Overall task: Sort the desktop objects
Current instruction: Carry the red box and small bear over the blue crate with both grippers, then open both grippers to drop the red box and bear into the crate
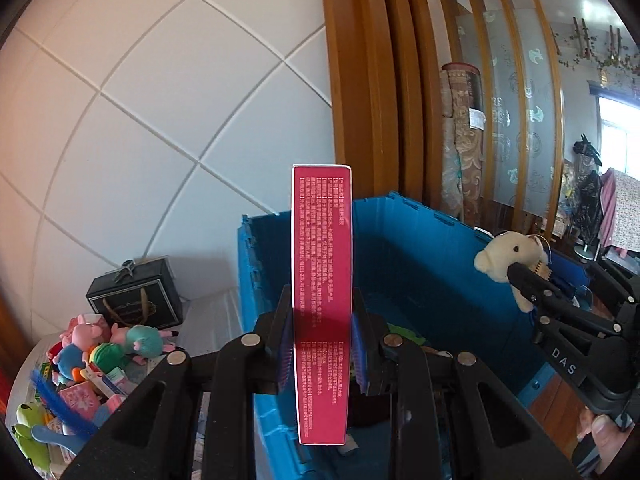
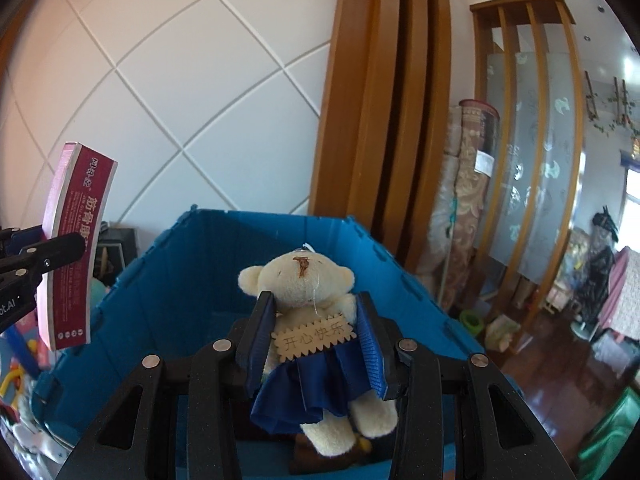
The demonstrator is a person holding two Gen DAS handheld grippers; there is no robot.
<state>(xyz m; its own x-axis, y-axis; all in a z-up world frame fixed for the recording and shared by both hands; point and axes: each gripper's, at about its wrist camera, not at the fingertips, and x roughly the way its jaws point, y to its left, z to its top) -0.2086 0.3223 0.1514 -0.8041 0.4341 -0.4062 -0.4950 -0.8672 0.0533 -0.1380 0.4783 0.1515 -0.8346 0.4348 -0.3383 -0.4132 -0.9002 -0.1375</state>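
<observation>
Where white diagonal-tiled wall meets wooden door frame, the blue crate stands; above its near rim the left gripper pinches the red box upright, long axis vertical, while the right gripper clamps a teddy bear, head up.

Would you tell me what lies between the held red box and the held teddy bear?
Only the blue crate's open interior lies between the red box and the teddy bear, as the left wrist view shows.

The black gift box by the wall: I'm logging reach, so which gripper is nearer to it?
Left. The left gripper, shut on the red box, is on the black gift box's side; the right gripper, holding the teddy bear, is farther across the blue crate.
</observation>
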